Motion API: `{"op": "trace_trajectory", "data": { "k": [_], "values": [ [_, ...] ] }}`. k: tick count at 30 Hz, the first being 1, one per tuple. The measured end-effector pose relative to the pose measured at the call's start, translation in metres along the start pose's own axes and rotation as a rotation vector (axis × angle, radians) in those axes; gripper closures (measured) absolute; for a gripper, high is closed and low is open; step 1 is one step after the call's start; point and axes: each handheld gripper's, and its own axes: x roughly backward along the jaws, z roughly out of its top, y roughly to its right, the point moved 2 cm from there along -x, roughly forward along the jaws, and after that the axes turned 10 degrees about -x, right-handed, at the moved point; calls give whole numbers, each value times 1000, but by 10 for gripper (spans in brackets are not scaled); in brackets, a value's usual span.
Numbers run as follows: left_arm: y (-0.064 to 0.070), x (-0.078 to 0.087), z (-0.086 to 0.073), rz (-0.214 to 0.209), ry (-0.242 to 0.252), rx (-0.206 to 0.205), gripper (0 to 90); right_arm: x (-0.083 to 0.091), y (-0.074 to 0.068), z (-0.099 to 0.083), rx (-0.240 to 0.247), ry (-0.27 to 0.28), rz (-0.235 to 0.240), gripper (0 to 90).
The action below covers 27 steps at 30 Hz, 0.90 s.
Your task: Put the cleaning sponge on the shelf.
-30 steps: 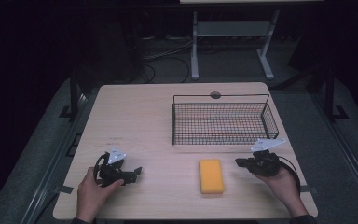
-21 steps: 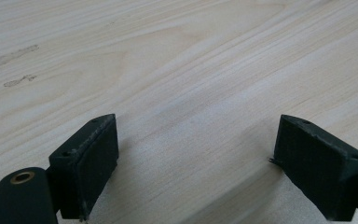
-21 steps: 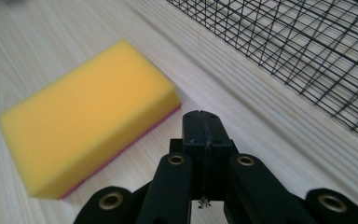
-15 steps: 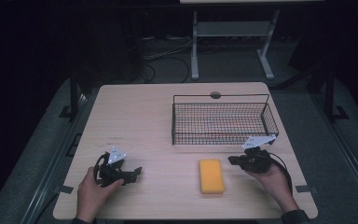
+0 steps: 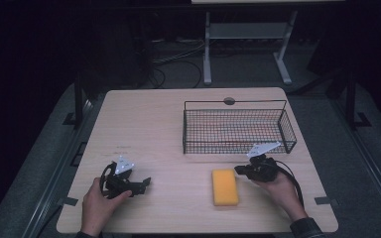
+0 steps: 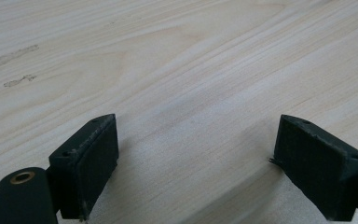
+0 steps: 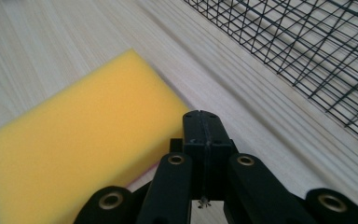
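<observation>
2 claws [image 5: 146, 182] [image 5: 239, 170] low over table [image 5: 158, 124]

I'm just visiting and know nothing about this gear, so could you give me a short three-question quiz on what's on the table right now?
1. True or false: the yellow sponge lies inside the wire basket.
2. Which gripper has its jaws spread wide: A) the left gripper, B) the right gripper?
3. Fill in: the right gripper's closed jaws point toward the ____.

Key:
1. False. It lies flat on the wooden table, in front of the basket.
2. A. The left gripper view shows bare wood between its jaws.
3. Sponge, seen just beyond the jaws in the right gripper view.
</observation>
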Motion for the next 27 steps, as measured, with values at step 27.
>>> {"op": "trace_trajectory", "data": {
  "k": [27],
  "values": [
    [0,0,0,0,-1,1,128,-25,-14,15,22,-13,31,898]
  ]
}}
